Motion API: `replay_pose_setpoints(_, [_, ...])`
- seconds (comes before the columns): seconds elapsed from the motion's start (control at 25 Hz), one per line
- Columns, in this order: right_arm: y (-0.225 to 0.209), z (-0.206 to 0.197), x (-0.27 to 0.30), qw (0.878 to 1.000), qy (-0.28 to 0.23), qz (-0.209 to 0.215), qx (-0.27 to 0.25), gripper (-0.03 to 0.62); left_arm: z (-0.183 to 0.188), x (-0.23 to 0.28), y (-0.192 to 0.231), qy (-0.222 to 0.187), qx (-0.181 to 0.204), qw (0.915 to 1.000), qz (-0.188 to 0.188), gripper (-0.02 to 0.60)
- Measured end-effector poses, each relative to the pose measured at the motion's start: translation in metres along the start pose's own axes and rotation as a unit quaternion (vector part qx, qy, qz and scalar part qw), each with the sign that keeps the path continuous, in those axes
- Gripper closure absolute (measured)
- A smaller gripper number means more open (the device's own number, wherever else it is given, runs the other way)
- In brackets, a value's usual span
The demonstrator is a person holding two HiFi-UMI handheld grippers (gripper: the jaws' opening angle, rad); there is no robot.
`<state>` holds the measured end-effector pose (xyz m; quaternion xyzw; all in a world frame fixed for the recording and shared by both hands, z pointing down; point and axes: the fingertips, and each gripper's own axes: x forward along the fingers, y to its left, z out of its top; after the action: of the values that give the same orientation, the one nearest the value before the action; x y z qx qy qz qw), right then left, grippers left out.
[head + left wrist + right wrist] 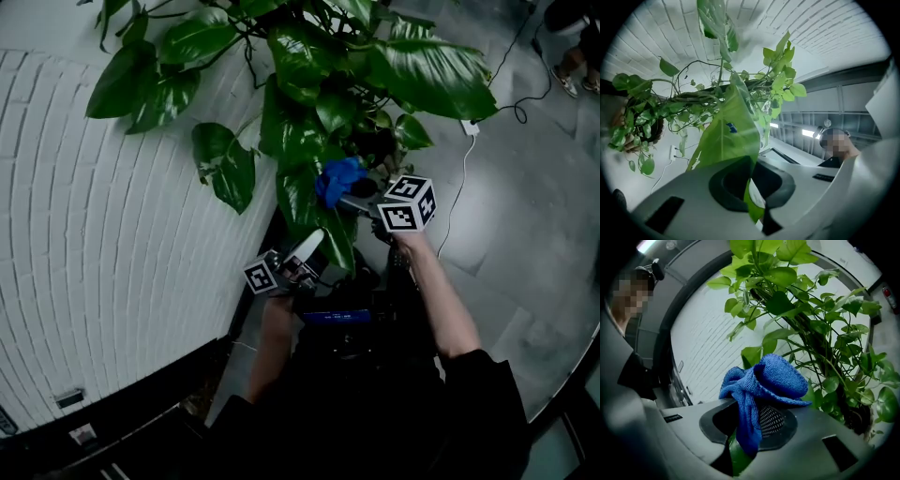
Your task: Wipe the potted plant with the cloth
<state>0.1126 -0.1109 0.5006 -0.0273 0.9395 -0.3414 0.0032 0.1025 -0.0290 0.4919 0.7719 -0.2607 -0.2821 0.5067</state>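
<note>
The left gripper [753,206] has its jaws pinching a leaf [726,136] of the potted plant [309,84]. The right gripper [745,446] has its jaws clamped on the blue cloth [764,380].

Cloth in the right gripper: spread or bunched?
Bunched. The blue cloth bulges in a wad above the right gripper, whose jaws pinch one hanging fold.

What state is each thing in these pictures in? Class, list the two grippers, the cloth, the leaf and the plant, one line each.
left gripper: shut on the leaf
right gripper: shut on the cloth
cloth: bunched up, clamped
leaf: gripped near its tip
plant: green, glossy
</note>
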Motion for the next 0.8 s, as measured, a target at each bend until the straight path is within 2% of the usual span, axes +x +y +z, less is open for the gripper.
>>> replay_pose_setpoints(0.56, [0.039, -0.059, -0.044, 0.999, 0.010, 0.047, 0.008, 0.485, 0.009, 0.009, -0.009, -0.055, -0.048, 0.9957, -0.057, 0.558])
replay_pose_setpoints(0.8, [0.053, -0.086, -0.052, 0.997, 0.046, 0.064, -0.003, 0.485, 0.008, 0.012, -0.009, -0.069, -0.062, 0.9934, -0.067, 0.557])
